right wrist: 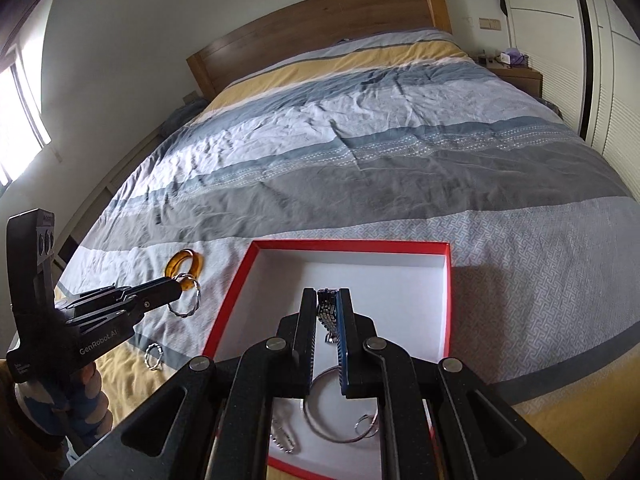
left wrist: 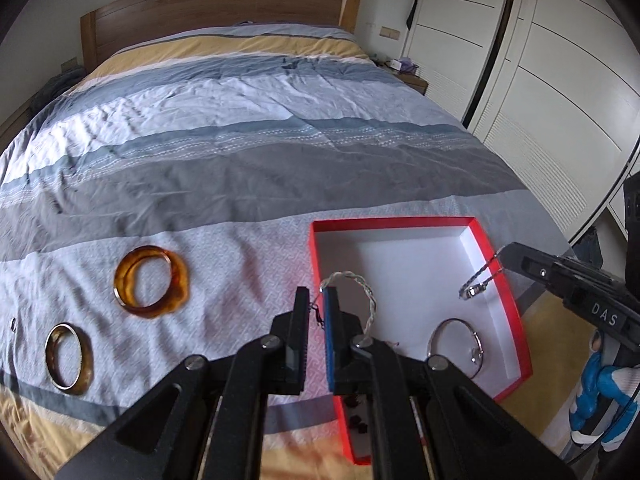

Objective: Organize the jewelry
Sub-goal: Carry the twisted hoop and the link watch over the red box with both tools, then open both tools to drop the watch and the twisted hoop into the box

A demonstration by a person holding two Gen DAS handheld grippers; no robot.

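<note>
A red box [left wrist: 500, 256] with a white inside lies on the bed; it also shows in the right wrist view [right wrist: 446, 280]. My left gripper [left wrist: 316, 304] is shut on a twisted silver bracelet [left wrist: 370, 294], held over the box's left edge; the same bracelet shows in the right wrist view [right wrist: 192, 304]. My right gripper [right wrist: 326, 300] is shut on a metal link chain [right wrist: 326, 308] above the box; the chain [left wrist: 478, 280] hangs from it in the left wrist view. A silver bangle [left wrist: 456, 340] lies in the box. Two amber bangles [left wrist: 150, 280] [left wrist: 68, 358] lie on the cover to the left.
The bed has a striped grey, blue and yellow cover [left wrist: 260, 140] and a wooden headboard [left wrist: 216, 8]. White wardrobes [left wrist: 560, 80] stand on the right. A small twisted ring [right wrist: 154, 356] lies on the cover left of the box. Small dark items [left wrist: 358, 424] lie in the box's near corner.
</note>
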